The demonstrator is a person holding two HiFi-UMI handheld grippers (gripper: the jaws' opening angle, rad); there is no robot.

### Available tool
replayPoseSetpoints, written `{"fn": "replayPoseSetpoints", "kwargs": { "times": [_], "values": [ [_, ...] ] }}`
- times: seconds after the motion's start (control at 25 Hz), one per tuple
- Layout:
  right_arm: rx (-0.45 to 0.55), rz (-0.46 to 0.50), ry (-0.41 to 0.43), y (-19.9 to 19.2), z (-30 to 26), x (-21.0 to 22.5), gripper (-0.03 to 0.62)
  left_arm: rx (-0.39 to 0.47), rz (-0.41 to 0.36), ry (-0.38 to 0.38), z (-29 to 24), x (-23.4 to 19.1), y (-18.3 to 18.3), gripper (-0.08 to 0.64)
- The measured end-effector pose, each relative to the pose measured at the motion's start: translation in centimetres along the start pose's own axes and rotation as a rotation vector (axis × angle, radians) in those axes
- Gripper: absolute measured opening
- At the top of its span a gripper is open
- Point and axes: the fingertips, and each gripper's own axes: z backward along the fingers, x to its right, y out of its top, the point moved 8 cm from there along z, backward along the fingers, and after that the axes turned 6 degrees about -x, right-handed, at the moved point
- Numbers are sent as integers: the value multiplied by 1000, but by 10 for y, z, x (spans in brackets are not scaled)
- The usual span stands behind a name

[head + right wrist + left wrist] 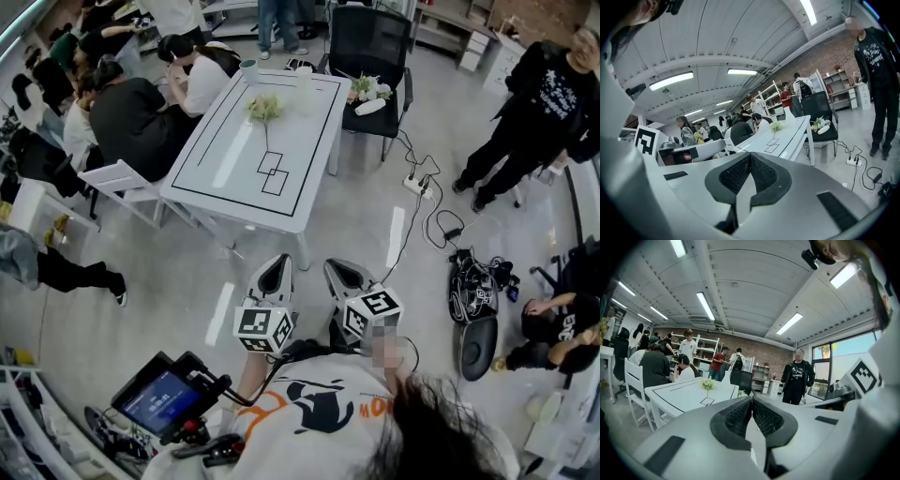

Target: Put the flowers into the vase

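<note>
A pale green-white flower (265, 108) lies on the white table (216, 169) with its stem pointing at two small black squares. A grey cup-like vase (248, 70) stands at the table's far edge. More flowers (370, 89) rest on a black chair beyond the table. My left gripper (278, 261) and right gripper (337, 265) hang side by side over the floor, short of the table's near edge, both shut and empty. The left gripper view shows shut jaws (751, 401) with the flower (708, 383) far ahead. Likewise in the right gripper view, past the shut jaws (750, 158) lies the flower (776, 125).
Several people sit at the table's left side (141, 112), and a white chair (117, 178) stands there. One person (534, 112) stands at the right. Cables and a power strip (417, 185) lie on the floor right of the table, and a black bag (473, 286) lies nearer.
</note>
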Motion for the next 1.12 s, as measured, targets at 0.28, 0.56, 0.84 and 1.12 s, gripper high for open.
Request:
{"fn": "replayPoseSetpoints", "kwargs": {
  "times": [0.28,0.56,0.84,1.12],
  "values": [
    [-1,33,35,57,-36,61,12,28,12,35,-76,-7,31,11],
    [-9,72,60,99,-56,123,12,67,36,55,-154,-3,50,11],
    [-40,76,104,119,-77,158,12,69,48,99,-192,-5,61,11],
    [-83,62,174,133,-123,160,12,53,59,159,-202,-32,69,11]
  ]
}}
